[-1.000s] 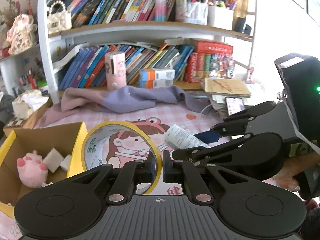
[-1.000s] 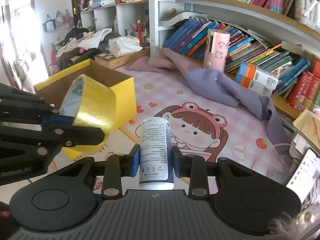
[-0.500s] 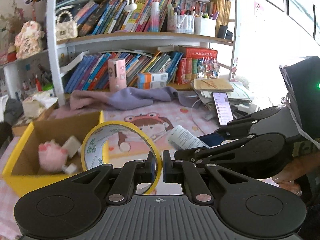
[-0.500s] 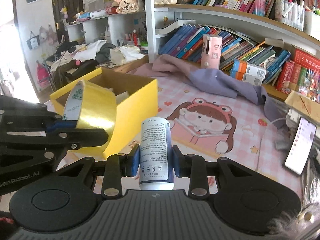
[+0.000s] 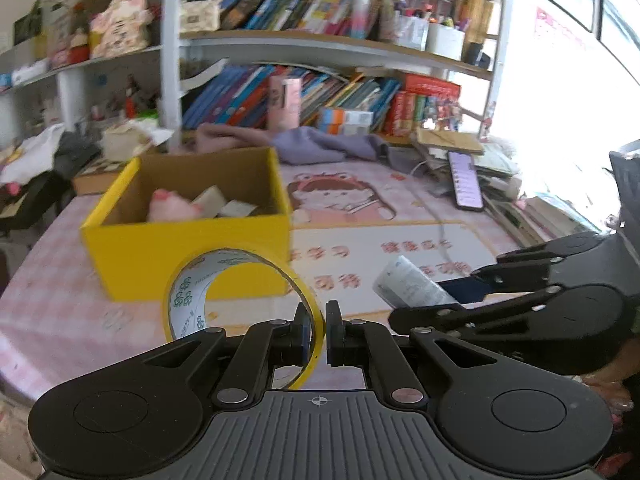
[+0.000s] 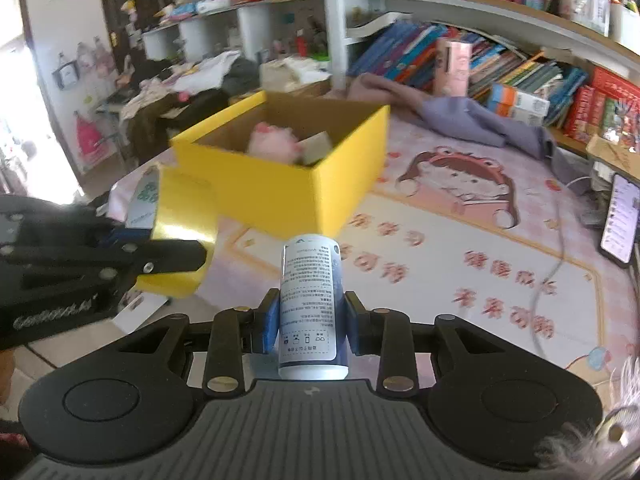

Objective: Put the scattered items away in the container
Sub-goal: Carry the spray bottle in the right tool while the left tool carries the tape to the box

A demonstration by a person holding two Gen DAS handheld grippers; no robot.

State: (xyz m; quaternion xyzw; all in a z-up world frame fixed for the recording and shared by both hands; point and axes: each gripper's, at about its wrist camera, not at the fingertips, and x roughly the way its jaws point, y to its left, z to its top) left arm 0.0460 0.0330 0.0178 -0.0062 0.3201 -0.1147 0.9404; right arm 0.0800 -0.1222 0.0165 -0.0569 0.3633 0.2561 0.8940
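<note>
1. Yellow cardboard forms the open box (image 5: 188, 254) that stands on the desk (image 5: 60, 300), which is covered by a pink checked cloth and a cartoon mat (image 6: 460, 184).
2. Inside the box lie a pink plush toy (image 6: 274, 142) and a few pale blocks (image 5: 208, 202); motion blur leaves their exact shape unclear.
3. The left tongs (image 5: 316, 334) are clamped on the wall of a roll of yellow tape (image 5: 240, 308), one pad inside the ring and one outside.
4. The tape roll hangs in the air in front of the box's near wall, with its printed white core facing the left wrist camera.
5. In the right wrist view the same tape roll (image 6: 180, 224) sits to the left of the box, gripped at its lower edge by the black left tongs (image 6: 172, 258).
6. The right tongs (image 6: 310, 326) are closed on a white bottle (image 6: 310, 308) with small printed text, which points forward between the blue pads (image 6: 270, 328).
7. The bottle is off the desk, near the box's front corner but apart from it.
8. From the left wrist view the bottle (image 5: 412, 288) sticks out of the right tongs (image 5: 448, 296) toward the left.
9. A purple cloth (image 5: 320, 146) lies behind the box beside the bookshelf (image 5: 340, 40), and a phone (image 5: 464, 186) rests on papers at the right.
</note>
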